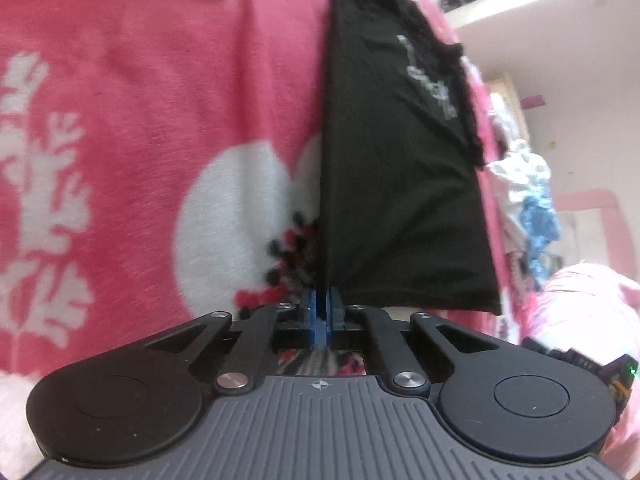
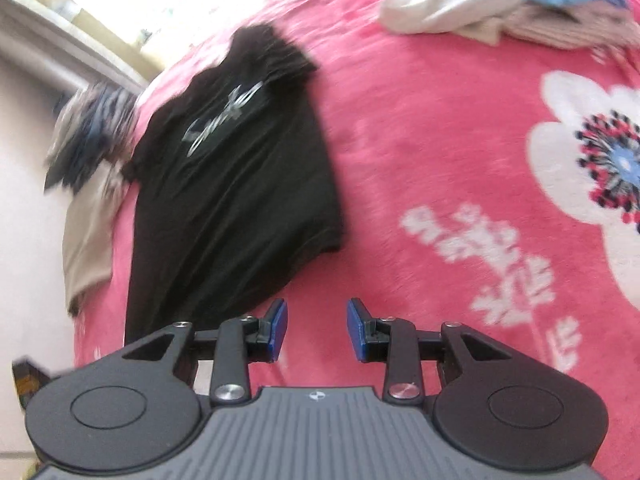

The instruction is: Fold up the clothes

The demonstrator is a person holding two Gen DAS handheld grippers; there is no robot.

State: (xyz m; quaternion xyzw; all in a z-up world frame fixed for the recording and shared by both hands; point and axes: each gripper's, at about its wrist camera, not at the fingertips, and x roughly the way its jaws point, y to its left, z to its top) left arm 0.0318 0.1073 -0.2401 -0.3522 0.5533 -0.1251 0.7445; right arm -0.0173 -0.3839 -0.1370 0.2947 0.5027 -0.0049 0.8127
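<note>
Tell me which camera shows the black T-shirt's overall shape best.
The right wrist view: the black T-shirt lies spread on the pink blanket, silver print and a sleeve visible. The left wrist view shows only a close, partial panel of it, with the left gripper shut at its hem.

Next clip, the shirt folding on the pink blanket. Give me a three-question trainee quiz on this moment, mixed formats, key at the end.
1. True or false: the right gripper holds the black T-shirt.
2. The left gripper is: A) wide open, B) shut at the T-shirt's hem, C) out of view.
3. Fill in: the T-shirt lies on a pink ____ blanket.

Key: 1 false, its jaws stand apart over bare blanket, having just opened. 2 B. 3 floral.
</note>
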